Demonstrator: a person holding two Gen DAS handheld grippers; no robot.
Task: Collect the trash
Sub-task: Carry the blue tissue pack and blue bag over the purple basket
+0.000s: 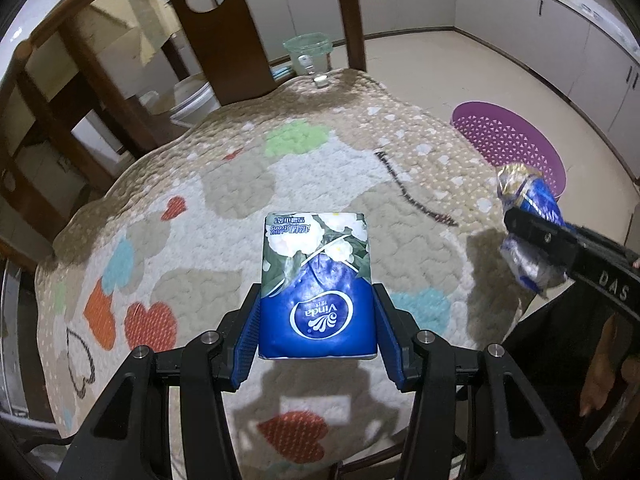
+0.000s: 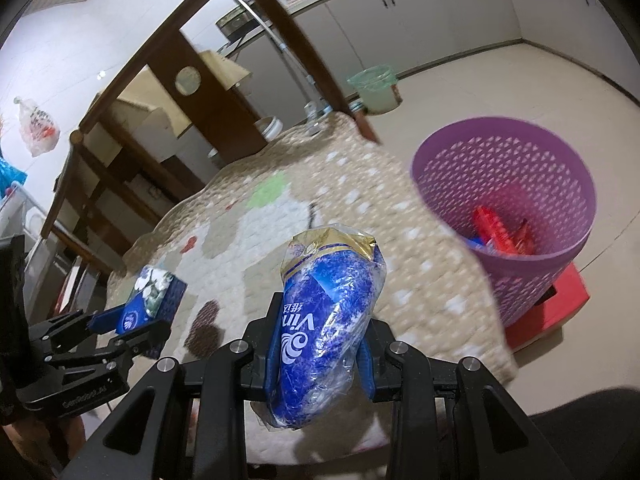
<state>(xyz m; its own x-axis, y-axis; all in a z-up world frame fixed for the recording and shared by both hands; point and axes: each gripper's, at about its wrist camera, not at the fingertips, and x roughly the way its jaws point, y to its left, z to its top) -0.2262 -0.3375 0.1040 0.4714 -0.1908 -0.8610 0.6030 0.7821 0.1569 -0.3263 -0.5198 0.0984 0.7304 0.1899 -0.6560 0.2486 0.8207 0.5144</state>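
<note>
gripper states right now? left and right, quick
Left gripper: closed on the tissue pack.
Right gripper: closed on the crumpled wrapper.

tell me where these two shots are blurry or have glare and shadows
Left wrist view: mostly sharp, with a bright glare patch on the blue end of the tissue pack, and the left hand-held gripper casts a hard shadow on the quilted cloth below it. Right wrist view: the purple basket and the cloth near it are motion-smeared, while the crumpled tissue wrapper stays crisp.
</note>
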